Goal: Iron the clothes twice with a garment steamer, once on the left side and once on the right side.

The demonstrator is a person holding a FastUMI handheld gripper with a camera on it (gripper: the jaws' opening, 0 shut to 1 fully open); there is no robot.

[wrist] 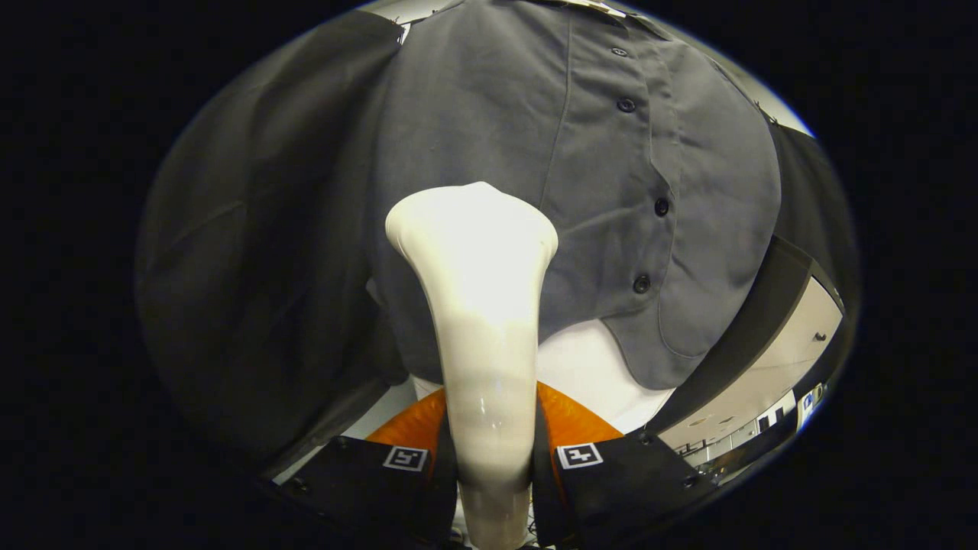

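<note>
Gripper view: gripper (493,466) clamping steamer (477,305), near shirt (535,153) hem.

Your grey shirt (535,153) rests on a white surface (588,367) that peeks out under the shirt's bottom edge. You can't tell what kind of surface it is. Both fingers of your hand-held gripper (493,466) squeeze the white steamer (474,252).

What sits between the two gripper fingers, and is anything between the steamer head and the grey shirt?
In the gripper view, the gripper is shut on the white steamer: its handle fills the gap. Nothing shows between its head and the grey shirt beyond.
</note>
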